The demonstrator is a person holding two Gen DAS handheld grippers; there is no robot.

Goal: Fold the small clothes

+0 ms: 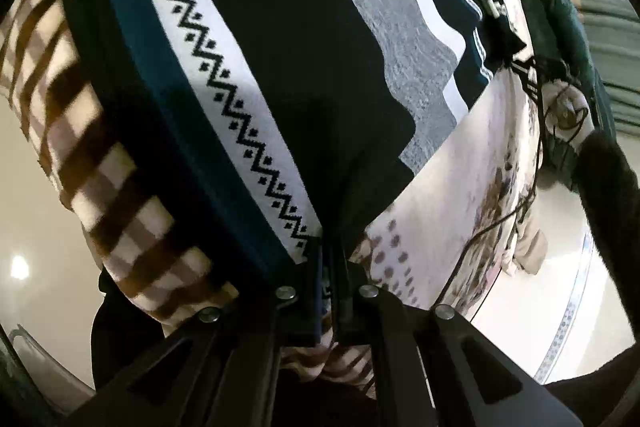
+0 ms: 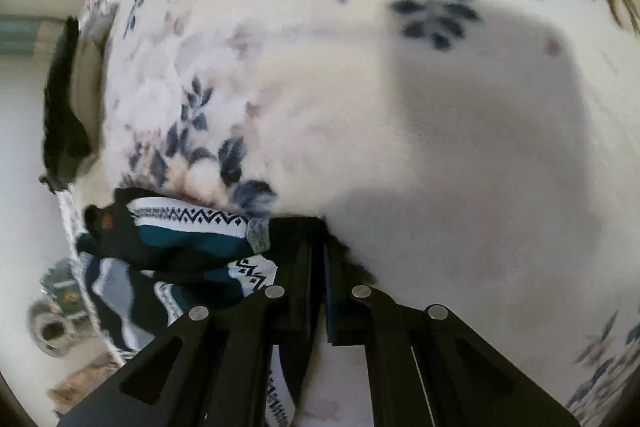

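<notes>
Spread across the bed (image 1: 448, 187): a knitted garment (image 1: 280, 47), reaching from the near edge toward the far end. Under its left side — a checked cloth (image 1: 120, 187), hanging over the bed's left edge. Right of the garment, cables (image 1: 520, 195) trailing along the bedcover. At the far right, a bundle (image 1: 560, 27) beside the bed. In the right wrist view — the garment (image 2: 188, 239) bunched at lower left, bedcover (image 2: 400, 107) stretching ahead.

Knitted patterned sweater (image 1: 248, 75) on soft, fuzzy floral blanket (image 2: 360, 107); matt black grippers.
</notes>
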